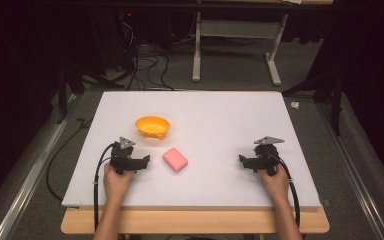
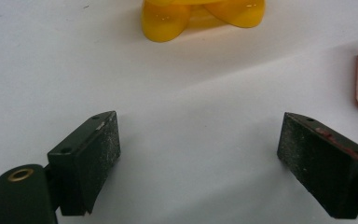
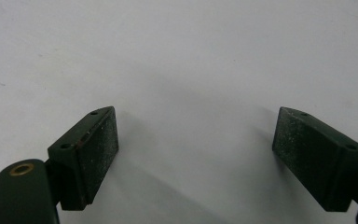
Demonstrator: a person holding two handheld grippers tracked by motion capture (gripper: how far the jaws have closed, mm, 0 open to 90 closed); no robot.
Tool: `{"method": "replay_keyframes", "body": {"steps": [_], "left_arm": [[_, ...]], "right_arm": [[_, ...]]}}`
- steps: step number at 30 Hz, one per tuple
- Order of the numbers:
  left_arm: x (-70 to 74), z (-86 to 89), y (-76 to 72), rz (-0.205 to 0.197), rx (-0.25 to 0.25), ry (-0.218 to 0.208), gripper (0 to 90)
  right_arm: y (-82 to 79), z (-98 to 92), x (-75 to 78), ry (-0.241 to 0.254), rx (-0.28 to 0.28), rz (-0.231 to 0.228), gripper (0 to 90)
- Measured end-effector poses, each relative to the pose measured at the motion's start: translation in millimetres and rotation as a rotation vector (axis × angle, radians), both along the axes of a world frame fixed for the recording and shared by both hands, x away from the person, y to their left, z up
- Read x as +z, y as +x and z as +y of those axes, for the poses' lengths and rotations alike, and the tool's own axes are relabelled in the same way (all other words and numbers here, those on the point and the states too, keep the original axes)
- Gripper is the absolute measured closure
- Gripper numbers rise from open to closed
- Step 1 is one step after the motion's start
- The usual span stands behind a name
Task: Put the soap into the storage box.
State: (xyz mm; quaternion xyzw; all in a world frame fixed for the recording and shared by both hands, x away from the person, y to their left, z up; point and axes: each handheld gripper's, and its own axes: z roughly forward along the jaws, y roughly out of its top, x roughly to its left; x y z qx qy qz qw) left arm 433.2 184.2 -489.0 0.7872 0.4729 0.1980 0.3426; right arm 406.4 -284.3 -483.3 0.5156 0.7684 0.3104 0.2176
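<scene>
High view looks down from the person's side; both gripper views skim the white board (image 1: 205, 110) closely.

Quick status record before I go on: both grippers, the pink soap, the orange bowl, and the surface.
left gripper: open, empty, resting on the board
right gripper: open, empty, on the board's right side
pink soap: flat on the board, between the grippers, nearer the left
orange bowl: upright, behind the soap, apart from it
white board: on a wooden table

White table frame (image 1: 237, 30), floor cables (image 1: 145, 62) behind.
</scene>
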Motion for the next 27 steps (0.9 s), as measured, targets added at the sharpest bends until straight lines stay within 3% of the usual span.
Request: {"method": "replay_keyframes", "body": {"steps": [27], "left_arm": [[0.9,-0.7,-0.6,-0.007,0.004,0.007,14.2]], "right_arm": [[0.1,0.0,0.1,0.001,0.000,0.002,14.7]]}}
